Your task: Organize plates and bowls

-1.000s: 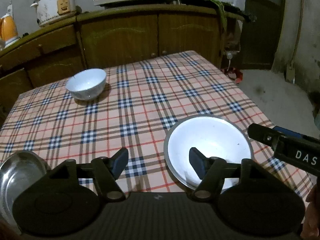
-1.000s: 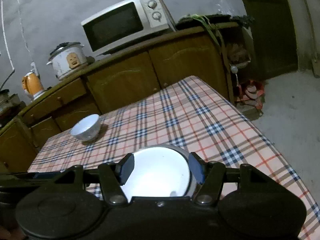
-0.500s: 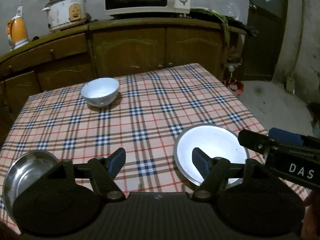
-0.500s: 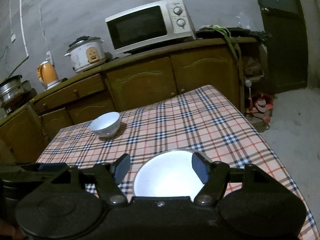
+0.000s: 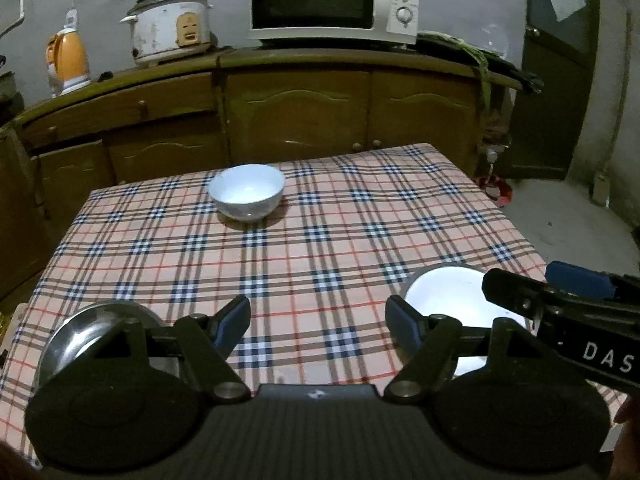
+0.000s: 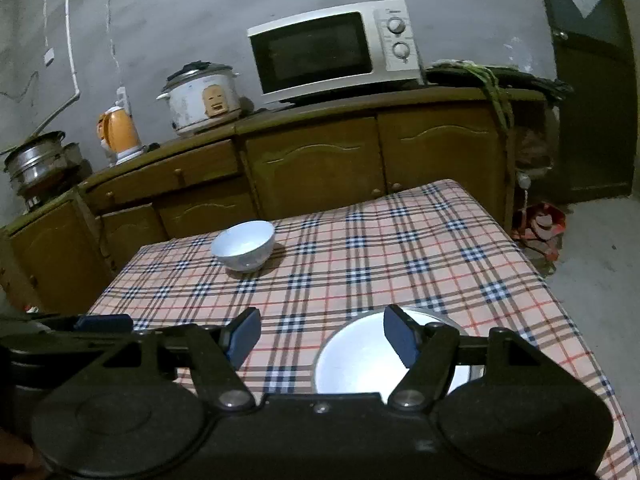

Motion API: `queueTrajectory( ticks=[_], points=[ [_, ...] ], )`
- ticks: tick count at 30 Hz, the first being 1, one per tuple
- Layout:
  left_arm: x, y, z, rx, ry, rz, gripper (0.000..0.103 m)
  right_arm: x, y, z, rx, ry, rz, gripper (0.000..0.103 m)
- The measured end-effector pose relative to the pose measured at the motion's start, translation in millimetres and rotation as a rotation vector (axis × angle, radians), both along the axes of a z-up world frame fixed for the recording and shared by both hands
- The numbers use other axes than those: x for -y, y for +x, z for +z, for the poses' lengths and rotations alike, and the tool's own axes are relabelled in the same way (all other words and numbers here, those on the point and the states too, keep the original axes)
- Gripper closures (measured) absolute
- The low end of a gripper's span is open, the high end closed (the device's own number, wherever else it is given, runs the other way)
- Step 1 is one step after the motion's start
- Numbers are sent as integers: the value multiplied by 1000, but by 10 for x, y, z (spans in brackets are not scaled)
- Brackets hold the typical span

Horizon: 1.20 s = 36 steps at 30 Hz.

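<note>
1. Checked cloth covers the table, with a wooden sideboard behind bearing a microwave and rice cooker
2. White bowl stands at the far side
3. Left gripper is spread, empty; its jaws have just been opening; steel bowl lies left
4. Right gripper, likewise just widened, is empty above the metal plate

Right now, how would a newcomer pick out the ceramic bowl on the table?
Start at the plaid tablecloth. Look toward its far edge, nearest the wooden cabinets: the white ceramic bowl stands there alone. It is deep and white, unlike the two shallow metal dishes at the near edge.
</note>
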<state>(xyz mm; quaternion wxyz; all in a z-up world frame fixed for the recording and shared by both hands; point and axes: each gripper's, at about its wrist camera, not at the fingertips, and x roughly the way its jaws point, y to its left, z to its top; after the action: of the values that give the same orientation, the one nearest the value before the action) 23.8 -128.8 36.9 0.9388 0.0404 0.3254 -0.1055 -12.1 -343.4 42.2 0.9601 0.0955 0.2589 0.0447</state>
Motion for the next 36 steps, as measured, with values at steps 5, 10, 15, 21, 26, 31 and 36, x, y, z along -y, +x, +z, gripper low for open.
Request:
queueTrajectory(
  ticks=[5, 10, 15, 21, 26, 31, 36],
  points=[
    [-111, 25, 14, -3, -8, 21, 27, -153, 34, 28, 1, -14, 27, 22],
    [-191, 42, 17, -2, -9, 39, 27, -273, 74, 43, 3, -24, 42, 22],
    [-260, 53, 13, -2, -13, 50, 27, -358, 102, 42, 0, -30, 54, 22],
    [-336, 85, 7, -8, -24, 61, 27, -437, 149, 41, -4, -37, 65, 22],
    [-400, 115, 9, -10, -32, 74, 27, -485, 190, 38, -4, -36, 75, 22],
    [-457, 140, 16, -10, -36, 90, 27, -532, 228, 45, -3, -34, 81, 22],
    [-500, 162, 19, -11, -37, 100, 27, -565, 263, 47, -4, -35, 85, 22]
  ],
)
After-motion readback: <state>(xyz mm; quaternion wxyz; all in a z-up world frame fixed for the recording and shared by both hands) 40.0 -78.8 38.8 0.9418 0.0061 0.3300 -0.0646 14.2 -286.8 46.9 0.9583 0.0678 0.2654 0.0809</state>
